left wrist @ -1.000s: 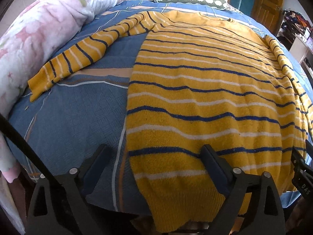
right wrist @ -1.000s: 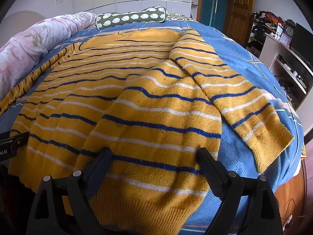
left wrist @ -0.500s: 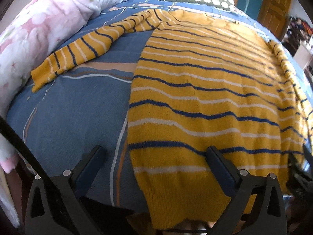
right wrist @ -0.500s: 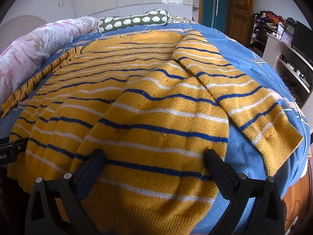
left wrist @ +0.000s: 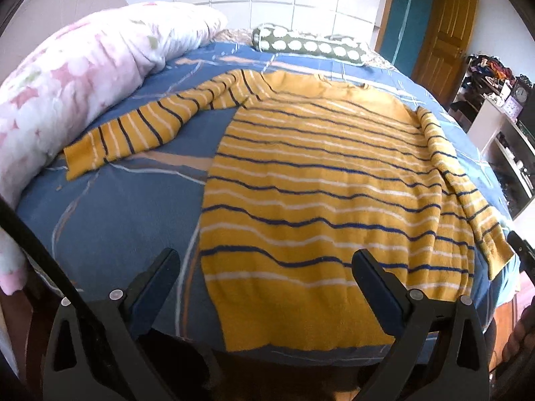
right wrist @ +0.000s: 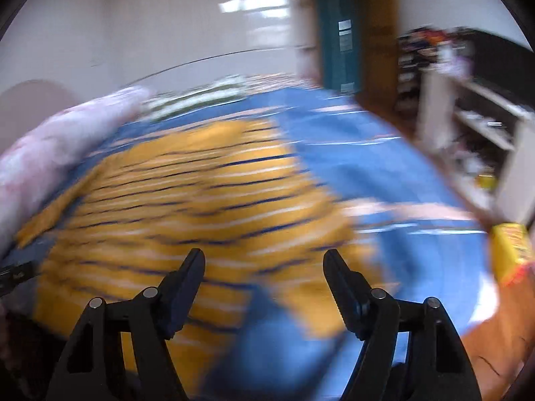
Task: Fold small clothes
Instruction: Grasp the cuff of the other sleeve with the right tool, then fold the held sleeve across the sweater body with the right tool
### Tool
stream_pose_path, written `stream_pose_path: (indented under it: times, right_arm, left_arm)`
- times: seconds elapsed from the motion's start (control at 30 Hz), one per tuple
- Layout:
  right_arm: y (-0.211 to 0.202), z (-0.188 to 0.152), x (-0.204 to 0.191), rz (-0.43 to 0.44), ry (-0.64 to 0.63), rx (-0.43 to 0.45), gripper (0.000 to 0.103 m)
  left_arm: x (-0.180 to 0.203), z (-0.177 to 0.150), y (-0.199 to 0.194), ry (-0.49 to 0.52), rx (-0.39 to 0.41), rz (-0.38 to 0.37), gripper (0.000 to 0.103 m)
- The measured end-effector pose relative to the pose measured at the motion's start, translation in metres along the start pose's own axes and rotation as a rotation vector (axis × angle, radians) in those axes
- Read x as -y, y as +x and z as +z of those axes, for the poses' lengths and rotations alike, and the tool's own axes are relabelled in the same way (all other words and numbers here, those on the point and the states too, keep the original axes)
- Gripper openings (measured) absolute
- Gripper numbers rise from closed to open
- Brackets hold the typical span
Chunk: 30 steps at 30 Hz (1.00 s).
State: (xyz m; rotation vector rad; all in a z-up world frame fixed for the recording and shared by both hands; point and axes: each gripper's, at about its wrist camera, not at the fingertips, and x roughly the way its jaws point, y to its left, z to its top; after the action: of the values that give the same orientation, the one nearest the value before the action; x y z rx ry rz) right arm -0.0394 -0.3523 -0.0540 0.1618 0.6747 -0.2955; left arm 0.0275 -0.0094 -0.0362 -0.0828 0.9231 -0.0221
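My left gripper (left wrist: 265,269) hangs jaws wide apart above the hem of the yellow striped sweater (left wrist: 321,193); my right gripper (right wrist: 264,267), jaws just narrowing on nothing, shows blurred. The sweater lies flat on the blue bed (left wrist: 110,220).

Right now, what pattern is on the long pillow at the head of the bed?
The long pillow is dark green with white blobs, clearest in the left wrist view.

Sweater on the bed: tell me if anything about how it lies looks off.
The sweater lies flat on the bed, but unevenly: one sleeve is stretched out toward the quilt, the other sleeve lies down along the body's edge. Its hem hangs over the bed's edge. No damage shows.
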Motion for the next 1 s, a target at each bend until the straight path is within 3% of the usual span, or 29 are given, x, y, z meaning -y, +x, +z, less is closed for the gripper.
stream_pose_path:
  times: [0.07, 0.13, 0.17, 0.2, 0.23, 0.27, 0.37, 0.43, 0.57, 0.63, 0.73, 0.83, 1.0]
  right_arm:
    - [0.012, -0.003, 0.016, -0.049, 0.022, -0.049, 0.078]
    - [0.025, -0.007, 0.026, -0.010, 0.055, -0.105, 0.078]
    - [0.031, -0.009, 0.026, 0.037, 0.061, -0.130, 0.070]
    - [0.035, -0.009, 0.026, 0.079, 0.060, -0.149, 0.058]
    - [0.040, -0.008, 0.026, 0.118, 0.057, -0.177, 0.025]
    - [0.043, -0.007, 0.029, 0.136, 0.061, -0.194, 0.006]
    - [0.040, 0.014, 0.063, 0.169, 0.134, -0.172, 0.005]
    - [0.031, 0.038, 0.098, 0.131, 0.182, -0.119, 0.005]
    - [0.023, 0.098, 0.175, -0.064, 0.268, -0.035, 0.005]
    - [0.025, 0.126, 0.207, -0.203, 0.295, -0.013, 0.005]
    - [0.033, 0.152, 0.230, -0.262, 0.340, -0.028, 0.005]
    - [0.039, 0.168, 0.210, -0.257, 0.306, -0.037, 0.005]
    - [0.067, 0.188, 0.114, -0.150, 0.136, -0.065, 0.005]
  left_arm:
    - [0.002, -0.002, 0.002, -0.002, -0.024, -0.016, 0.103]
    - [0.004, -0.004, 0.001, 0.005, -0.026, -0.017, 0.103]
    - [0.005, -0.005, 0.000, 0.010, -0.022, -0.013, 0.103]
    - [0.005, -0.006, -0.002, 0.014, -0.018, -0.009, 0.103]
    - [0.004, -0.006, -0.004, 0.014, -0.014, -0.008, 0.103]
    - [0.002, -0.006, -0.006, 0.012, -0.010, -0.009, 0.103]
    - [-0.002, -0.005, -0.009, 0.002, -0.002, -0.006, 0.103]
    - [-0.005, -0.005, -0.009, -0.011, -0.003, -0.011, 0.103]
    - [-0.008, -0.004, -0.007, -0.023, -0.004, -0.025, 0.103]
    - [-0.008, -0.003, -0.007, -0.022, -0.003, -0.032, 0.103]
    - [-0.009, -0.003, -0.007, -0.022, 0.003, -0.040, 0.103]
    - [-0.011, -0.003, -0.010, -0.016, 0.018, -0.041, 0.103]
    - [-0.019, -0.003, -0.012, -0.026, 0.030, -0.060, 0.103]
